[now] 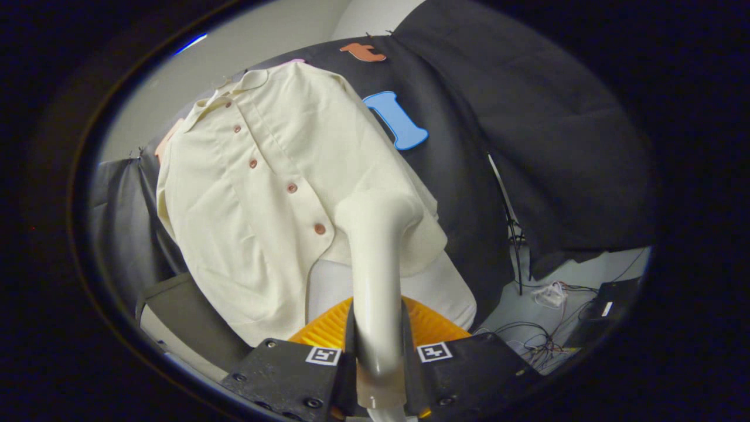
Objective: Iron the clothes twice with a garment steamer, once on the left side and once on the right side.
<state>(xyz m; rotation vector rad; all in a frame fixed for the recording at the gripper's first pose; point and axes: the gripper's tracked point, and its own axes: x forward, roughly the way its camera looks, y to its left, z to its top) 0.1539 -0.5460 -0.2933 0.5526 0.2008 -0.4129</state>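
A cream button-up shirt with several brown buttons hangs on the black booth wall, beyond the fingers. My gripper is shut on the pale handle of the garment steamer, which rises between both fingers. The steamer's head rests against the lower right part of the shirt, to the right of the button row and near the hem. An orange ribbed part lies just behind the handle, close above the fingers. The face of the steamer head is hidden against the cloth.
A white surface shows below the shirt's hem. A dark grey box edge lies to the lower left. On the right, loose cables and a black device lie on the pale floor, beside a thin stand.
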